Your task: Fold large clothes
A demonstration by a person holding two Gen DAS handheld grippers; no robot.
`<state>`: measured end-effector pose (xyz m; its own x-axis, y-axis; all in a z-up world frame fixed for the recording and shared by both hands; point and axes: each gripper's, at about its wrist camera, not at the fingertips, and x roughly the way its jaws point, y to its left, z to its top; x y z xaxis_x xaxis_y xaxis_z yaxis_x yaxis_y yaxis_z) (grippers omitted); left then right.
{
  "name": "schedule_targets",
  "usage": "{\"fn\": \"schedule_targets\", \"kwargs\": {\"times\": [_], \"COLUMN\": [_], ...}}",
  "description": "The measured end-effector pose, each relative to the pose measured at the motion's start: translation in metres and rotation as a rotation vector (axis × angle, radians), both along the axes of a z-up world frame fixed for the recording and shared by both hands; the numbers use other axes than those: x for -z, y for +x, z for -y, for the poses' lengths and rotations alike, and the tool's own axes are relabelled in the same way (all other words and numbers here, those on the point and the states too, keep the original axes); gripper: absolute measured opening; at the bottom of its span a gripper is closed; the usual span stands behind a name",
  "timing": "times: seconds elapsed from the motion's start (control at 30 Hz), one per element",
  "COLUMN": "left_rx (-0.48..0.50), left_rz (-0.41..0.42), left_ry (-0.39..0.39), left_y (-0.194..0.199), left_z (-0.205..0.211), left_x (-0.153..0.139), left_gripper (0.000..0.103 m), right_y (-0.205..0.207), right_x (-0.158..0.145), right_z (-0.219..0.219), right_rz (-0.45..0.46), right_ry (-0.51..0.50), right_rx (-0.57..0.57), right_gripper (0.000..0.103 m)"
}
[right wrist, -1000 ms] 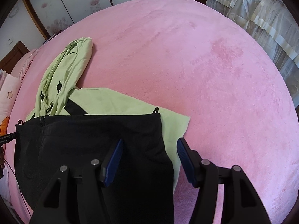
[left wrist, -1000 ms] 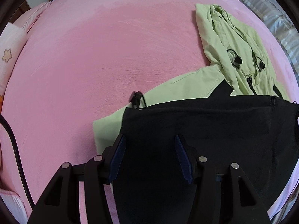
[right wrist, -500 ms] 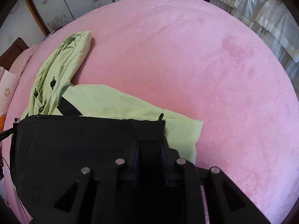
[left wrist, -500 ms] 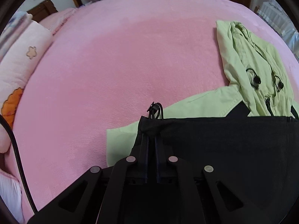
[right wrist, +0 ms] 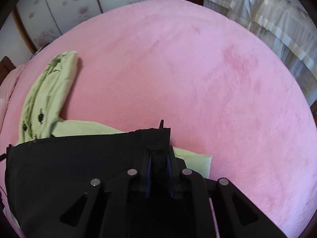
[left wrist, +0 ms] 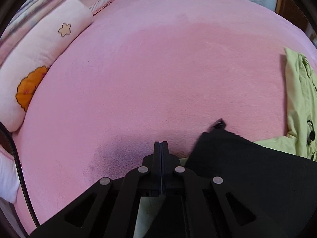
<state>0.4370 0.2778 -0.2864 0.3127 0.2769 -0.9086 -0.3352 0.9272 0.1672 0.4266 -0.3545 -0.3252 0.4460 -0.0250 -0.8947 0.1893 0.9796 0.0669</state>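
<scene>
Pink bed (left wrist: 158, 69) carries a lime-green hooded jacket (right wrist: 49, 91) lying flat, with its black lining panel (right wrist: 69, 158) folded up over the lower body. The panel's long axis runs left-right across both views.

Right tool (right wrist: 159, 170) is clenched on the panel's right corner; black fabric is visibly bunched between its blue pads. Left tool (left wrist: 161, 152) is clamped fully together over bare pink bed, with nothing visible between the pads. I read that as a missed or slipped grip.

The panel's left corner (left wrist: 216, 130), with its small black toggle, sits forward and to the right of the left tool, near but apart.

Judgement: the next fold needs both corners held. The left tool must unclamp and shift right and forward onto that corner, else a one-sided pull skews the panel.

Pillows (left wrist: 39, 59) lie far left, out of the way.
</scene>
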Motion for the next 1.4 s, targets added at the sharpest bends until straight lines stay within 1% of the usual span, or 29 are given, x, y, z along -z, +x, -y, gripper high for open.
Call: {"fn": "schedule_targets", "kwargs": {"times": [0.1, 0.13, 0.2, 0.27, 0.3, 0.37, 0.43, 0.47, 0.5, 0.53, 0.6, 0.67, 0.73, 0.77, 0.83, 0.87, 0.93, 1.03, 1.13, 1.17, 1.2, 1.23, 1.3, 1.33, 1.37, 1.4], "left_rx": [0.038, 0.055, 0.098, 0.148, 0.172, 0.223, 0.284, 0.321, 0.341, 0.37, 0.399, 0.41, 0.398, 0.401, 0.387, 0.373, 0.337, 0.299, 0.297, 0.296, 0.292, 0.284, 0.258, 0.245, 0.237, 0.227], "left_rz": [0.02, 0.022, 0.023, 0.023, 0.028, 0.043, 0.069, 0.088, 0.097, 0.109, 0.116, 0.089, 0.074, 0.055, 0.032, 0.021, 0.012, 0.009, 0.012, 0.01, 0.01, 0.01, 0.011, 0.011, 0.012, 0.015], "left_ry": [-0.026, -0.033, -0.046, -0.027, -0.016, 0.008, 0.012, 0.006, -0.006, -0.039, -0.105, -0.171, -0.226, -0.264, -0.286, -0.311, -0.319, -0.277, -0.247, -0.228, -0.196, -0.171, -0.146, -0.148, -0.153, -0.164], "left_y": [-0.005, -0.006, -0.01, -0.011, -0.013, -0.018, -0.026, -0.033, -0.04, -0.051, -0.073, -0.097, -0.118, -0.135, -0.157, -0.169, -0.187, -0.2, -0.202, -0.203, -0.203, -0.204, -0.205, -0.207, -0.208, -0.211], "left_z": [0.002, 0.004, 0.009, 0.017, 0.022, 0.033, 0.049, 0.059, 0.067, 0.078, 0.097, 0.119, 0.133, 0.145, 0.161, 0.166, 0.167, 0.165, 0.154, 0.151, 0.145, 0.139, 0.125, 0.116, 0.111, 0.105], "left_x": [0.002, 0.002, -0.001, -0.007, -0.011, -0.021, -0.037, -0.047, -0.053, -0.061, -0.071, -0.071, -0.067, -0.06, -0.052, -0.045, -0.031, -0.012, -0.001, 0.0, 0.0, 0.0, 0.001, 0.002, 0.005, 0.006], "left_gripper": [0.0, 0.0, 0.0, 0.003, 0.004, 0.009, 0.01, 0.011, 0.015, 0.017, 0.023, 0.023, 0.023, 0.023, 0.023, 0.023, 0.023, 0.023, 0.023, 0.023, 0.023, 0.023, 0.023, 0.023, 0.023, 0.023], "right_y": [0.0, -0.001, -0.001, -0.002, -0.003, -0.006, -0.014, -0.02, -0.027, -0.037, -0.06, -0.081, -0.107, -0.119, -0.138, -0.146, -0.159, -0.171, -0.174, -0.176, -0.18, -0.184, -0.195, -0.2, -0.205, -0.21], "right_x": [0.004, 0.003, 0.004, 0.002, -0.001, -0.007, -0.018, -0.026, -0.035, -0.046, -0.064, -0.073, -0.076, -0.074, -0.065, -0.061, -0.047, -0.024, -0.002, 0.001, 0.003, 0.004, 0.006, 0.008, 0.011, 0.012], "right_z": [-0.013, -0.015, -0.015, -0.014, -0.013, -0.009, -0.008, -0.01, -0.012, -0.016, -0.03, -0.05, -0.077, -0.094, -0.127, -0.144, -0.176, -0.201, -0.189, -0.178, -0.162, -0.15, -0.108, -0.089, -0.069, -0.05], "right_rz": [0.009, 0.011, 0.014, 0.019, 0.023, 0.021, 0.04, 0.062, 0.087, 0.113, 0.161, 0.173, 0.179, 0.176, 0.156, 0.146, 0.125, 0.099, 0.062, 0.059, 0.064, 0.069, 0.07, 0.059, 0.046, 0.043], "right_ry": [-0.078, -0.087, -0.091, -0.083, -0.078, -0.062, -0.047, -0.047, -0.048, -0.046, -0.032, -0.025, 0.035, 0.065, 0.117, 0.131, 0.145, 0.121, 0.077, 0.056, 0.029, -0.006, -0.126, -0.141, -0.119, -0.063], "right_rx": [-0.013, -0.014, -0.016, -0.017, -0.012, -0.005, 0.003, 0.006, 0.007, 0.009, -0.003, -0.018, -0.058, -0.087, -0.153, -0.192, -0.266, -0.332, -0.295, -0.272, -0.251, -0.229, -0.143, -0.103, -0.074, -0.066], "right_gripper": [0.013, 0.013, 0.014, 0.017, 0.017, 0.025, 0.031, 0.035, 0.037, 0.041, 0.041, 0.042, 0.042, 0.042, 0.042, 0.042, 0.042, 0.042, 0.041, 0.039, 0.039, 0.039, 0.039, 0.039, 0.036, 0.032]}}
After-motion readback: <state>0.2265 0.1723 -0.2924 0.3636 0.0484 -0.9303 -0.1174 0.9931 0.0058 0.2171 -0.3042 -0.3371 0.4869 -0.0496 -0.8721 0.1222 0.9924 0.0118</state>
